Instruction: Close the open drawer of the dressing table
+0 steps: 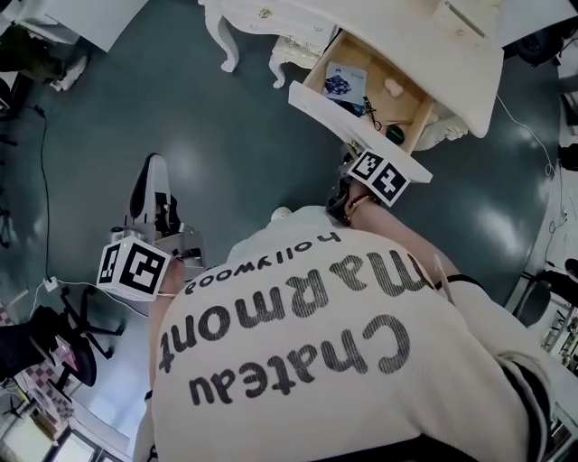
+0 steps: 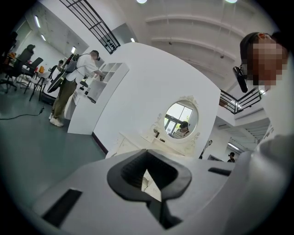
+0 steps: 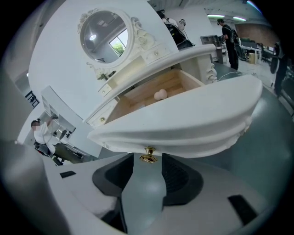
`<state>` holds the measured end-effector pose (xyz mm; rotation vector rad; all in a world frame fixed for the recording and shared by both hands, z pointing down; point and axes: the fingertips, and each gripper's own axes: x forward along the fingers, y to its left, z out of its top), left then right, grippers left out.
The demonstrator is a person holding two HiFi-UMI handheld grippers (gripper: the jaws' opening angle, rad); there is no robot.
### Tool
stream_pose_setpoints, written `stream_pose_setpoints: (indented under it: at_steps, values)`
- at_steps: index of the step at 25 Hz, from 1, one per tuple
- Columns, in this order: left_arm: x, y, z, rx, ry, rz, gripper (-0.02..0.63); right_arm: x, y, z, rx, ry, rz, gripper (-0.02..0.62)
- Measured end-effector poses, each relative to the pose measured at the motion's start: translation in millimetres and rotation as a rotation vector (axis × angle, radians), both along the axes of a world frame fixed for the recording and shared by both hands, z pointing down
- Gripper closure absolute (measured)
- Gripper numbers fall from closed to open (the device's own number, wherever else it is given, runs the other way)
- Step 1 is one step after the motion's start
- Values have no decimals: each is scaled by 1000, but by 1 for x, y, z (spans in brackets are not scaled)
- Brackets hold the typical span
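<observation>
The right gripper (image 3: 148, 170) held its jaws wide apart, one on either side of the small gold knob (image 3: 148, 156) on the drawer (image 3: 183, 124), neither pad pressing on it. The drawer stood pulled out of the dressing table (image 1: 406, 27), its wooden inside showing, with the round mirror (image 3: 103, 34) above it. Well away from the drawer, the left gripper (image 2: 149, 176) had its jaws together, holding nothing

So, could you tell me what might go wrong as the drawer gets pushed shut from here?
The right gripper is open, with the small gold knob at the gap between its jaws, not gripped; a push there could slip off the curved drawer front. The black tangle in the drawer might snag.
</observation>
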<state>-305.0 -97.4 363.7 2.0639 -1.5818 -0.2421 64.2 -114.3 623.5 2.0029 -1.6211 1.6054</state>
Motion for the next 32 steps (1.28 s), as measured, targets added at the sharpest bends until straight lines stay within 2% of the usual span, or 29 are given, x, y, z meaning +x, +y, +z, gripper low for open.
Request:
stream_pose_setpoints:
  at_steps: [6,8,16,22,32]
  values:
    - [-8,-11,11,-24,16,14,597,6,-8,8,-18,21,53,403]
    - [-11,-14,13,-27,20,11,597,6,-9,10,-37,30,56,434]
    - [-14,-26,18,-31,28,0,597,12,-20,16,-88,112,-21,448]
    - [-3,-40,21,-45,35,17,597,17,-30,15,-77,113,-19,448]
    - [11,-66,11,-48,26,8,597,26,-41,18,-150,100,-44,449]
